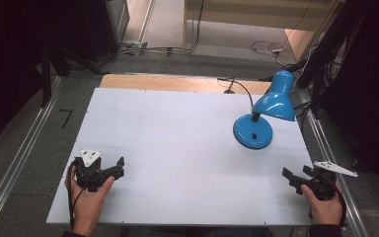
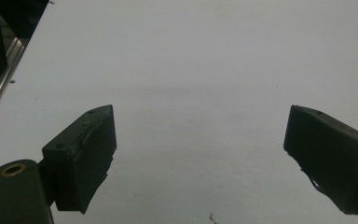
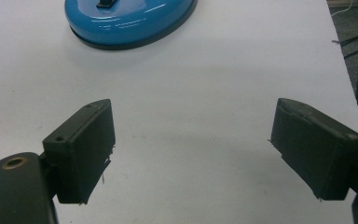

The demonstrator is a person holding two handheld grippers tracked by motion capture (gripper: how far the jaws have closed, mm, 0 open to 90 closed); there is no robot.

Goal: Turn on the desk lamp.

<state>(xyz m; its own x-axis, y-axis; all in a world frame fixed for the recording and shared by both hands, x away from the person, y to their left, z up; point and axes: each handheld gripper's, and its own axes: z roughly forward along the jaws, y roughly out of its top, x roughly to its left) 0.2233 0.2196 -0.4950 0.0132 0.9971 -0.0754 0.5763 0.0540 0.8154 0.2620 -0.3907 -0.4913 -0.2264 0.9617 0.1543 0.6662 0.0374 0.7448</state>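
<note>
A blue desk lamp [image 1: 269, 106] stands near the far right corner of a white tabletop [image 1: 177, 148], while a person's hands hold the left tool [image 1: 109, 170] and right tool [image 1: 296, 177], jaws parted, at the near corners.

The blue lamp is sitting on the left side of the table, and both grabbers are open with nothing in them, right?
Not quite. The lamp stands on the right side of the table, ahead of the right gripper, as the high view shows. The rest is right: the left gripper and the right one both have open jaws with nothing between them.
</note>
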